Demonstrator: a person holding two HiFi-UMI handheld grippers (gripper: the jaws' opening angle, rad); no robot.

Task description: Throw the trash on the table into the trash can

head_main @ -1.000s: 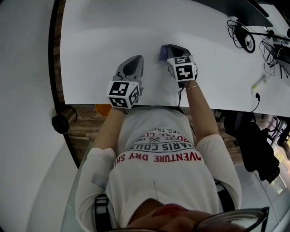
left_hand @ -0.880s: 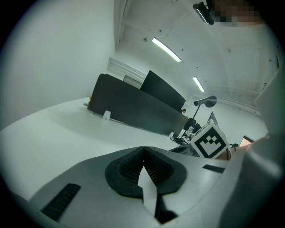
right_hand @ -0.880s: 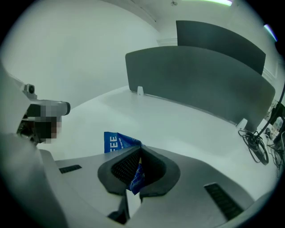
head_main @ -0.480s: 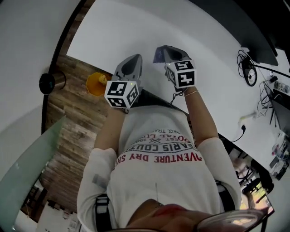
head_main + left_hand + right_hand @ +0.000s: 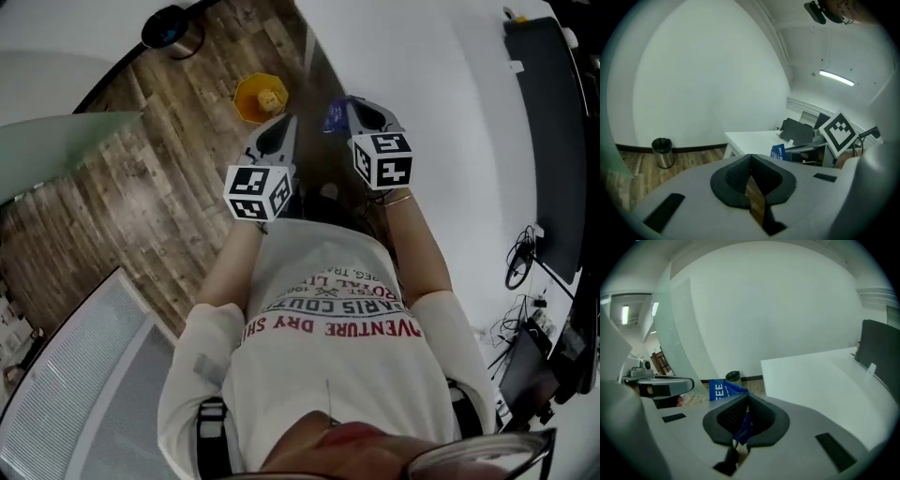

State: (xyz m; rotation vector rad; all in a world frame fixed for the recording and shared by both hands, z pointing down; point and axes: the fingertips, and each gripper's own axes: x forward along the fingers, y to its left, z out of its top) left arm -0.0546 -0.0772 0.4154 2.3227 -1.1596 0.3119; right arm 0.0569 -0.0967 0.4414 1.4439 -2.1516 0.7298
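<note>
Trash, a crumpled blue wrapper (image 5: 332,117), is pinched between the closed jaws of the right gripper (image 5: 351,102) and carried in the air, no longer over the white surface (image 5: 412,56). A second ago both grippers hung above that surface; now the person has swung round to the left, so the wooden floor (image 5: 159,159) lies under the grippers and the surface has slid off to the right of the head view. The trash can (image 5: 173,26) has come into sight at the top left, well apart from the wrapper. A yellow thing (image 5: 260,97) sits on the floor just ahead of the grippers. I judge the pick finished and the carry under way, with the drop not yet possible from here.

The left gripper (image 5: 288,121) has its jaws together with nothing between them.

In the right gripper view the wrapper's free end (image 5: 723,389) juts past the jaw tips and off toward the left gripper's side, its print facing the camera. Its long axis seems to run across the line of the jaws, not along it, though the crumpling blurs this
</note>
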